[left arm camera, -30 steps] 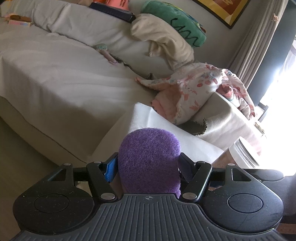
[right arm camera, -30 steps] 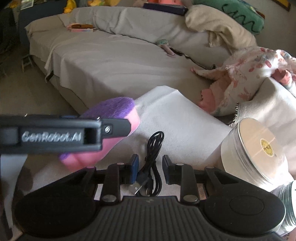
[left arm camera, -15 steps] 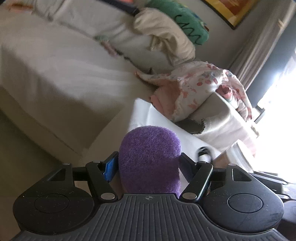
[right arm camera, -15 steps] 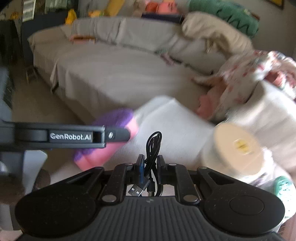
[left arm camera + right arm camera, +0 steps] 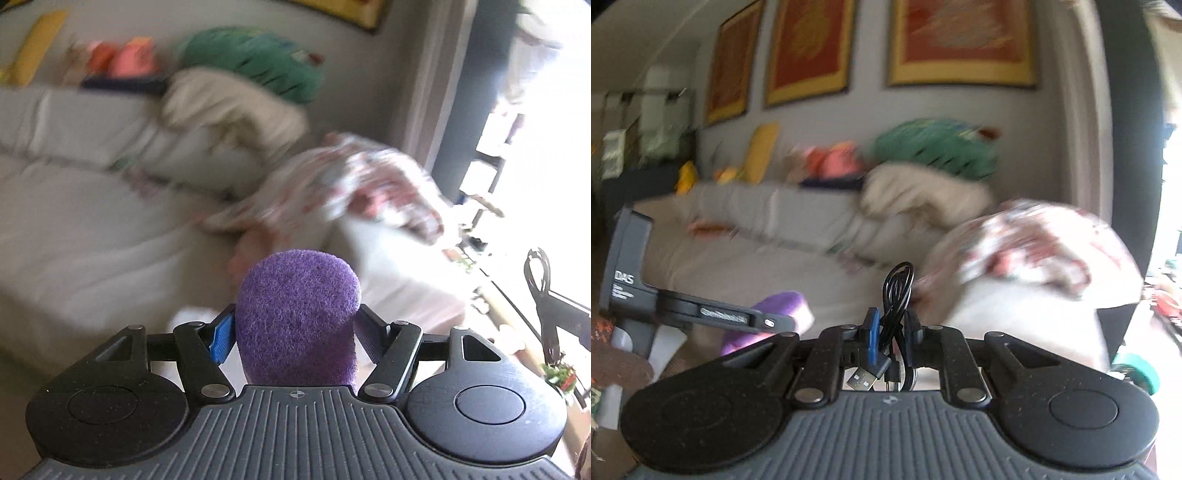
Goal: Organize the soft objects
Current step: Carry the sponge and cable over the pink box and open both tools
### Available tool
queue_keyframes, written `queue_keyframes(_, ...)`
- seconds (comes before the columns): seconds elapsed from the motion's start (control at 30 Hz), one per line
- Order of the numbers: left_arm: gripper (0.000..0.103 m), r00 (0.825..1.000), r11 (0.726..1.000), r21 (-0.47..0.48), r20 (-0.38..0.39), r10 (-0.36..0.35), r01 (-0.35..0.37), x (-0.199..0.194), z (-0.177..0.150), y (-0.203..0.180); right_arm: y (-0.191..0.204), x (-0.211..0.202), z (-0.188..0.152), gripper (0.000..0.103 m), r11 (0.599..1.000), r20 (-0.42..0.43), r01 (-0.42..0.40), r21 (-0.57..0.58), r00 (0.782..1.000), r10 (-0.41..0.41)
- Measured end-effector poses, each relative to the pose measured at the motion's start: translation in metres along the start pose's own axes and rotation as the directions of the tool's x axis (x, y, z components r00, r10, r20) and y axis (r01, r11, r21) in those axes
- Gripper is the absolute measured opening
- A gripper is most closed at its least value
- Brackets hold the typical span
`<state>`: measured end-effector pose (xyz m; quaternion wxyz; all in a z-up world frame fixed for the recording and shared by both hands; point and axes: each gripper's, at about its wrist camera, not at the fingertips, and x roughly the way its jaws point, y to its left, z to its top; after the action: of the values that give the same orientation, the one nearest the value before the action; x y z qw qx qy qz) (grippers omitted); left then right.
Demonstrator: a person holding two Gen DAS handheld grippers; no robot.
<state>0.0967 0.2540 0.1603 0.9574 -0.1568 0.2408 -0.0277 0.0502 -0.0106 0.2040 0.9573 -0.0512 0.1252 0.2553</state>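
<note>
Left wrist view: the left gripper [image 5: 295, 332] squeezes a fuzzy purple sponge [image 5: 299, 314] tight between its two fingers, up in the air over the sofa's edge. Behind it is a big grey sofa [image 5: 85, 236], all blurry, with a flowery cloth [image 5: 369, 184] heaped on its arm, a cream blanket [image 5: 229, 107] and a green pillow [image 5: 258, 59] further back. Right wrist view: the right gripper [image 5: 891, 328] is pinched shut on a coiled black cable [image 5: 897, 295], lifted up. To its left the purple sponge [image 5: 783, 306] shows again, with a pink underside. Far off, framed pictures [image 5: 960, 40] hang on the wall.
</note>
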Motion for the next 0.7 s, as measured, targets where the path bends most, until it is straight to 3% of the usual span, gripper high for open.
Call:
queue_keyframes(0.1, 0.072, 0.995, 0.994, 0.035, 0.009, -0.102, 0.102, 0.013, 0.006, -0.055, -0.047, -0.033, -0.009, 0.014, 0.992, 0.04, 0.123, 0.0, 0.992, -0.123)
queue_keyframes(0.17, 0.072, 0.98, 0.979, 0.03, -0.018, -0.2, 0.2, 0.027, 0.004, -0.092, -0.078, -0.052, -0.022, 0.014, 0.98, 0.038, 0.198, -0.006, 0.98, -0.198)
queue_keyframes(0.23, 0.072, 0.95, 0.952, 0.007, -0.067, -0.304, 0.305, 0.047, -0.002, -0.13, -0.108, -0.068, -0.036, 0.014, 0.971, 0.006, 0.238, 0.023, 0.971, -0.238)
queue_keyframes(0.37, 0.073, 0.889, 0.907, -0.018, -0.186, -0.417, 0.422, 0.087, -0.025, -0.192, -0.153, -0.076, -0.065, 0.014, 0.954, -0.071, 0.293, 0.071, 0.955, -0.288)
queue_keyframes(0.43, 0.073, 0.872, 0.899, 0.015, -0.25, -0.421, 0.439, 0.106, -0.044, -0.221, -0.169, -0.068, -0.082, 0.014, 0.958, -0.149, 0.273, 0.088, 0.955, -0.258)
queue_keyframes(0.57, 0.073, 0.873, 0.899, 0.167, -0.363, -0.326, 0.405, 0.127, -0.086, -0.26, -0.187, -0.058, -0.108, 0.019, 0.952, -0.235, 0.249, 0.176, 0.95, -0.205)
queue_keyframes(0.7, 0.073, 0.876, 0.878, 0.258, -0.385, -0.29, 0.403, 0.127, -0.11, -0.264, -0.182, -0.062, -0.124, 0.031, 0.949, -0.239, 0.256, 0.185, 0.948, -0.209)
